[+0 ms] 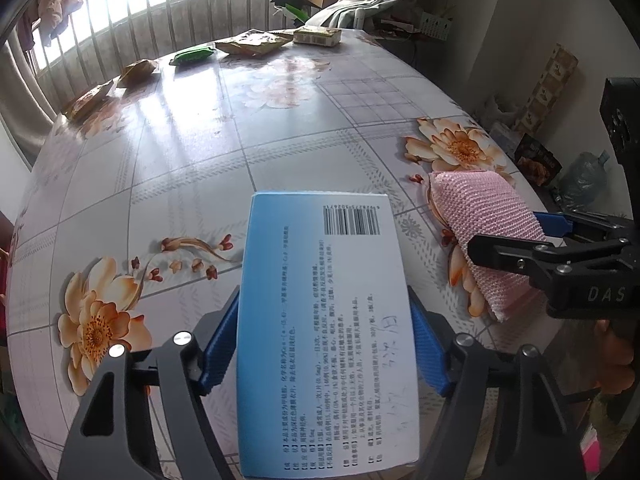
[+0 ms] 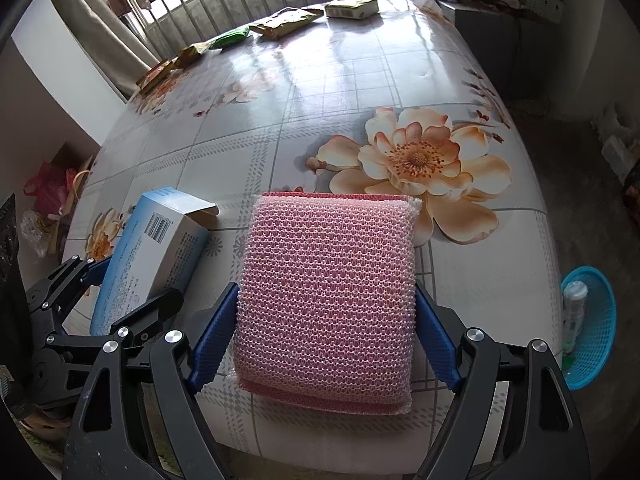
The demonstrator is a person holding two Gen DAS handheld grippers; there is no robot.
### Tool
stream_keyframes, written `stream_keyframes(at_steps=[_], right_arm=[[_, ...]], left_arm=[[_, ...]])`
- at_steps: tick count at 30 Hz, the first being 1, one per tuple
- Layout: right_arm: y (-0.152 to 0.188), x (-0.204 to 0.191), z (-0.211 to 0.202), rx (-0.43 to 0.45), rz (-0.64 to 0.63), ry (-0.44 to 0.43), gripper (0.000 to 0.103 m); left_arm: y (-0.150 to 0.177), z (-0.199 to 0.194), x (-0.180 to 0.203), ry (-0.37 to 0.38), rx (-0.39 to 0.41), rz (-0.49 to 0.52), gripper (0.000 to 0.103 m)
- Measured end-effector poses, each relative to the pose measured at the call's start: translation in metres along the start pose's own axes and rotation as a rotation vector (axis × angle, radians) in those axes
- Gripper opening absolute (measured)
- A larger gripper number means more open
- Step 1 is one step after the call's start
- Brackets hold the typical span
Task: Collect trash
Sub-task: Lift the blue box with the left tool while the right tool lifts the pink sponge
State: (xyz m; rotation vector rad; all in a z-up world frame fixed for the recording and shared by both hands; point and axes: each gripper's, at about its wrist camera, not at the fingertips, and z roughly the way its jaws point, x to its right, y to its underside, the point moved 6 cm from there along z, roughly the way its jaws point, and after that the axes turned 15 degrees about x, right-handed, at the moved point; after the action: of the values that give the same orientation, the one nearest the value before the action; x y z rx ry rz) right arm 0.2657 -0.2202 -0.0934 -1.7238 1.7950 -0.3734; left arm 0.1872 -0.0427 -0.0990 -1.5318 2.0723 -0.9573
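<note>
A white and blue medicine box (image 1: 328, 272) with a barcode and printed text sits between the blue pads of my left gripper (image 1: 325, 344), which is shut on its long sides. The right wrist view shows that box (image 2: 160, 248) tilted, its far flap open, with the left gripper (image 2: 132, 280) around it. A pink mesh scouring sponge (image 2: 326, 280) fills the span of my right gripper (image 2: 326, 316), both pads pressed on its edges. In the left wrist view the sponge (image 1: 480, 208) slants over the tablecloth in the right gripper (image 1: 516, 236).
The table (image 1: 192, 168) has a glossy flowered cloth. Along its far edge lie a green packet (image 1: 192, 55), several snack wrappers (image 1: 252, 43) and a small carton (image 1: 317, 36). A blue basket (image 2: 596, 344) holding a bottle stands on the floor at the right.
</note>
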Motion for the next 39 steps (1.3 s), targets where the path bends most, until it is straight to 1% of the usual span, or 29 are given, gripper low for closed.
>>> stream_keyframes(at_steps=[28,39], right_arm=[[-0.003,0.006,-0.010,0.015,0.032,-0.022,0.077],[-0.003,0.011,-0.030,0.053,0.042,-0.042,0.077]], left_arm=[[-0.007,-0.017,-0.001,-0.010,0.055,0.002,0.073],[-0.014,-0.032,0.006,-0.021,0.083,0.015,0.073]])
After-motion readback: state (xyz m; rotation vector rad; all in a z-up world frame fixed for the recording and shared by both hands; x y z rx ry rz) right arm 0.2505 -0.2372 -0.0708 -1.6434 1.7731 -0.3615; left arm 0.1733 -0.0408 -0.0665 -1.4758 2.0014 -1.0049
